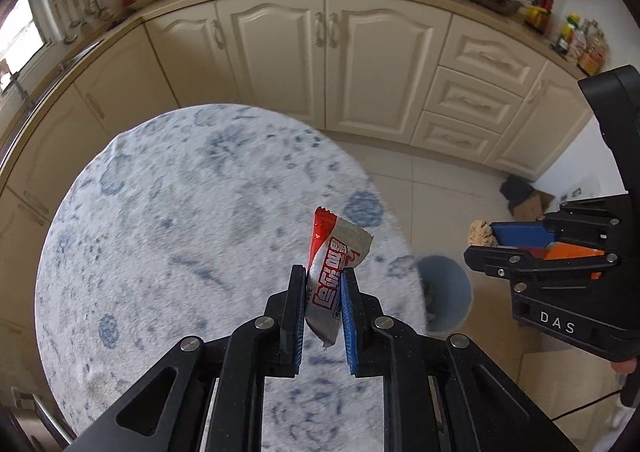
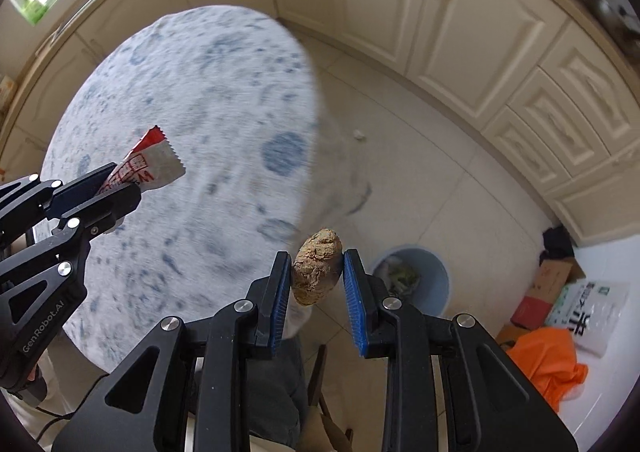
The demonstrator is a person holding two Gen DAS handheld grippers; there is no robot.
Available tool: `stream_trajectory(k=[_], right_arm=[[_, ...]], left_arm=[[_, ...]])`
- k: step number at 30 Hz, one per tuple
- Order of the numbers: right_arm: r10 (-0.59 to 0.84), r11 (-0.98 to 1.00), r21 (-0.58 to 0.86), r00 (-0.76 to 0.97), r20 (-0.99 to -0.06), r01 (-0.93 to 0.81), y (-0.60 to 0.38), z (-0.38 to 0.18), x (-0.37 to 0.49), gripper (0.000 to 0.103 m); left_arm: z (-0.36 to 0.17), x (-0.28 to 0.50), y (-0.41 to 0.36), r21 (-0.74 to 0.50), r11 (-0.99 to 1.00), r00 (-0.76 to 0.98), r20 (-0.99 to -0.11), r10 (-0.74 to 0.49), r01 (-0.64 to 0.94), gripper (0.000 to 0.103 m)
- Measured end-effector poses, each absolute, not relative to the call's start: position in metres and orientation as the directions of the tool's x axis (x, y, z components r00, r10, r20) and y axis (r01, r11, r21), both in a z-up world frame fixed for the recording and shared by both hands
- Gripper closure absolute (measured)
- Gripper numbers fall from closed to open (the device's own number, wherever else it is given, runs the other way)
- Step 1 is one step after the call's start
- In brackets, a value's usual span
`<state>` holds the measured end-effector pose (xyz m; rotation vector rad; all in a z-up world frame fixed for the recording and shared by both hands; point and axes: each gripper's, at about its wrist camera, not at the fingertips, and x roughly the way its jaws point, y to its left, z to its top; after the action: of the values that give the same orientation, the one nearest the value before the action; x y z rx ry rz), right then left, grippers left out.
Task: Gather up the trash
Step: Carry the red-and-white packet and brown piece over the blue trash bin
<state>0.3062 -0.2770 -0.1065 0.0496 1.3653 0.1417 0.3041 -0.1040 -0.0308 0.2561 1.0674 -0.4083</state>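
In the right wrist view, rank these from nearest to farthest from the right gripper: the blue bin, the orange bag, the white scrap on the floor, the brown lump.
1. Brown lump: clamped between the right gripper pads.
2. Blue bin: on the floor just right of the fingertips.
3. Orange bag: farther right, by the boxes.
4. White scrap: far up the floor, toward the cabinets.

**Both grippers clamped and angled steeply downward**

The black two-finger left gripper with blue ribbed pads (image 1: 323,302) points steeply down, its jaws nearly together and pinching a red and silver crinkled foil wrapper (image 1: 334,276) that sticks up past the fingertips. The matching black right gripper with blue pads (image 2: 316,272) also tips down, jaws pressed on either side of a tan, rough crumbly lump (image 2: 317,266). The left gripper sits to the left of the right one, apart from it.
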Motion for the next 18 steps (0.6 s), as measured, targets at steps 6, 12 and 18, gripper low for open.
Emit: stream_trajectory(k=[6,12,18], right_arm=[[0.090,0.993,0.103,0.212,-0.973,0.053,-0.344,-0.105,0.286,0.076],[0.045,0.979,0.083,0.200,-0.979,0.187,-0.410,-0.113,0.265,0.076],[0.007,0.959,0.067,0.211,-0.978,0.276,-0.457,-0.117,0.240,0.076]], left_arm=[[-0.036,0.308,-0.184,0.003,0.835,0.369,-0.898,-0.241,0.551,0.090],[-0.054,0.313,-0.264,-0.007,0.756,0.302,-0.914,-0.271,0.655,0.090],[-0.079,0.321,-0.330,0.003,0.696,0.253,-0.933,-0.257,0.718,0.090]])
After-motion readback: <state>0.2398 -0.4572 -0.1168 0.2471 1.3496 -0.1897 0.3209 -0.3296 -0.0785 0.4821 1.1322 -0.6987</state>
